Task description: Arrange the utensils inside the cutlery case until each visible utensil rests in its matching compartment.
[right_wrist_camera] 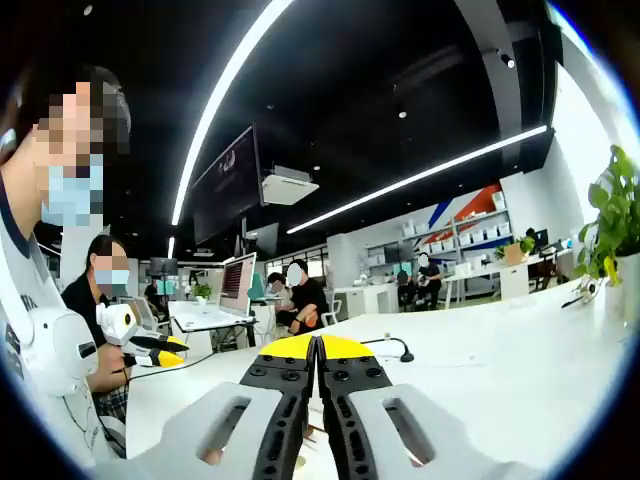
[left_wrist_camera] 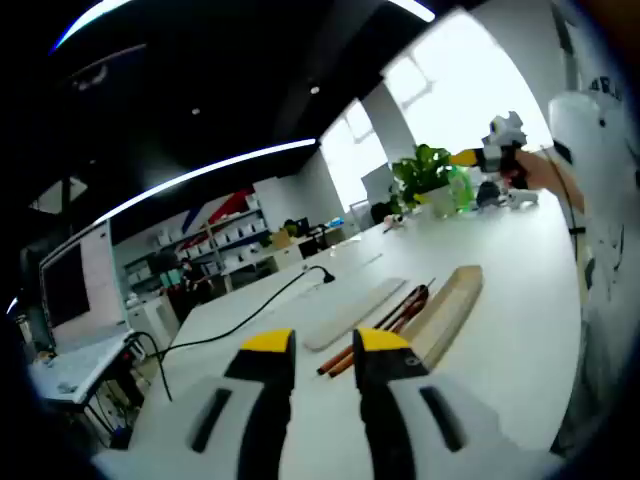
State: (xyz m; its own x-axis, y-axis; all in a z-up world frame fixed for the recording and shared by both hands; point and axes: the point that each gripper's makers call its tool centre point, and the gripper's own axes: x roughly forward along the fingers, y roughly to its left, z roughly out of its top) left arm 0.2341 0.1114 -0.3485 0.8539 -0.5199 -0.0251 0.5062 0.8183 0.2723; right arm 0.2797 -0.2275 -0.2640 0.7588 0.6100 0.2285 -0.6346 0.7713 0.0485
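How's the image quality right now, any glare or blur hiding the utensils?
Left gripper view: window glare whitens the upper right, but the chopsticks and wooden case pieces on the table read clearly, slightly soft. Right gripper view: dim ceiling, bright strip lights, fisheye bending.

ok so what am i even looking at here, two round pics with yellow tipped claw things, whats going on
A person holds a two-jaw gripper in each hand, and each gripper carries a fisheye camera looking along its own jaws. In the left gripper view the left gripper stands open above a white table. On it lie a wooden case, its lid and chopsticks between them, plus a black cable. The other gripper shows far right. In the right gripper view the right gripper is shut, with nothing seen between its jaws. A plant stands at the right.
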